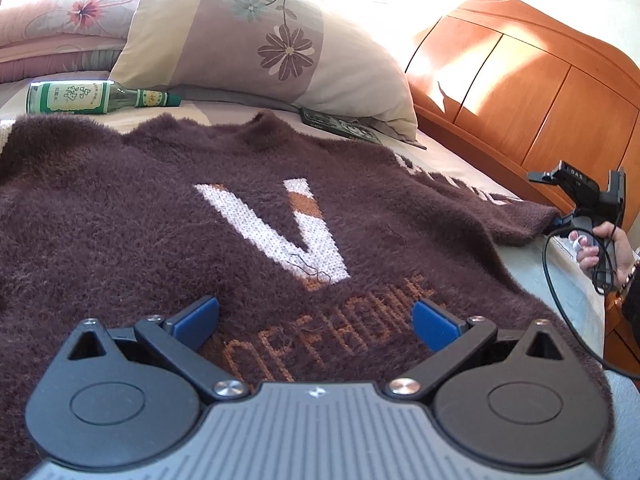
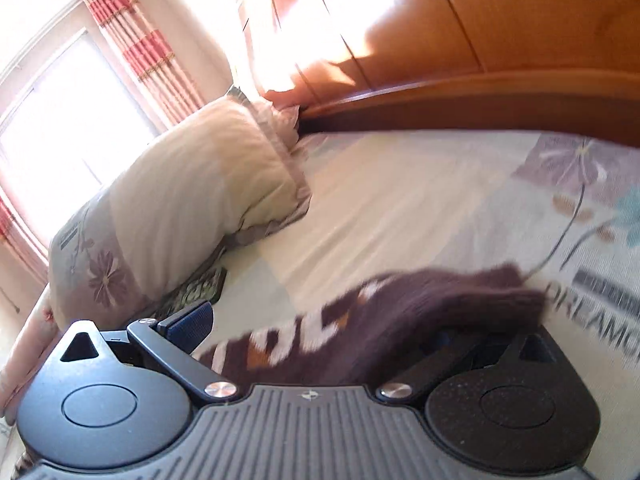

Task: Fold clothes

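A: While the brown sweater (image 1: 160, 208) lies flat on the bed (image 1: 452, 160), how many things can you count?

B: One sweater, one green bottle (image 1: 96, 98) lying on its side, two pillows, and a flat dark thing (image 1: 340, 126) peeking from under the big pillow (image 1: 256, 36).

A: And the grippers?

B: Two. The left gripper (image 1: 316, 320) is above the sweater's bottom part, its blue fingers (image 1: 196, 320) wide apart with nothing between them. The right gripper (image 2: 320, 332) is at the sleeve end (image 2: 460, 296), by the bed's edge.

A: Is it pinching the sleeve?

B: I can't tell. The picture is blurry and the sleeve covers one finger.

A: Any room left?

B: Yes, bare sheet between the sleeve and the wooden headboard (image 1: 520, 92).
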Demonstrator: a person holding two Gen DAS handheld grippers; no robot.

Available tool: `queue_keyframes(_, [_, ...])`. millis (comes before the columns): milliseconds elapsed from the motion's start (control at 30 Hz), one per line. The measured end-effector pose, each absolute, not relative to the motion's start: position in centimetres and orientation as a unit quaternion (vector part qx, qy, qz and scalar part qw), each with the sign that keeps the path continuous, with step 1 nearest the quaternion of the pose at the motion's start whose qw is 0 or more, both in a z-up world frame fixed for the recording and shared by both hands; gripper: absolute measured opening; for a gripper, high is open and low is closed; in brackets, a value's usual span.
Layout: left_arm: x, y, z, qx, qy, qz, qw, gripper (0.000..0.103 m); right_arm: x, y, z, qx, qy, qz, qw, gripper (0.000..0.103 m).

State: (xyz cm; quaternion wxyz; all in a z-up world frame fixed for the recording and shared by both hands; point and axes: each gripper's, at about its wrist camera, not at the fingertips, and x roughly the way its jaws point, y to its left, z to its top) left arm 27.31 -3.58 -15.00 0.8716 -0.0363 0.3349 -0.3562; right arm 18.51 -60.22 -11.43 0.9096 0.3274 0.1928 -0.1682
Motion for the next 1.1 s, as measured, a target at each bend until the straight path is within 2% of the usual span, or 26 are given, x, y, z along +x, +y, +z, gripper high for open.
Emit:
queue_keyframes(167, [27.2, -3.8, -15.0, -0.026, 0.334, -0.356, 0.872, 0.102, 17.5, -63.0, -8.4, 0.259, 0.180, -0.277, 0.908, 0.103])
queue_keyframes(300, [27.3, -3.6, -15.0, -0.028, 0.334, -0.358, 0.871, 0.102, 16.4, -62.1, -7.5, 0.259, 0.185, -0.275, 0.907, 0.103])
queue_keyframes(367, [27.2, -3.7, -15.0, -0.026, 0.334, -0.357, 0.872, 0.102, 17.2, -60.6, -7.8, 0.267, 0.218, -0.237, 0.908, 0.103])
queue_keyframes(500, [27.2, -3.7, -15.0, -0.024, 0.333, -0.357, 0.872, 0.102, 22.4, -54.8, -9.7, 0.253, 0.334, -0.147, 0.896, 0.103])
queue_keyframes(600, [27.2, -3.7, -14.9, -0.025, 0.334, -0.357, 0.872, 0.102, 25.8, -51.1, -12.7, 0.125, 0.444, -0.225, 0.858, 0.103])
queue_keyframes(633, [27.3, -3.7, -14.9, -0.024, 0.334, -0.357, 0.872, 0.102, 26.3, -51.0, -13.9, 0.096, 0.457, -0.240, 0.851, 0.103])
queue_keyframes(900, [27.3, -3.7, -15.0, -0.019, 0.333, -0.358, 0.872, 0.102, 26.5, -59.9, -14.6, 0.145, 0.405, -0.306, 0.849, 0.103])
queue_keyframes(1100, [27.3, -3.7, -15.0, -0.018, 0.333, -0.359, 0.872, 0.102, 24.9, -61.0, -12.4, 0.180, 0.394, -0.324, 0.841, 0.103])
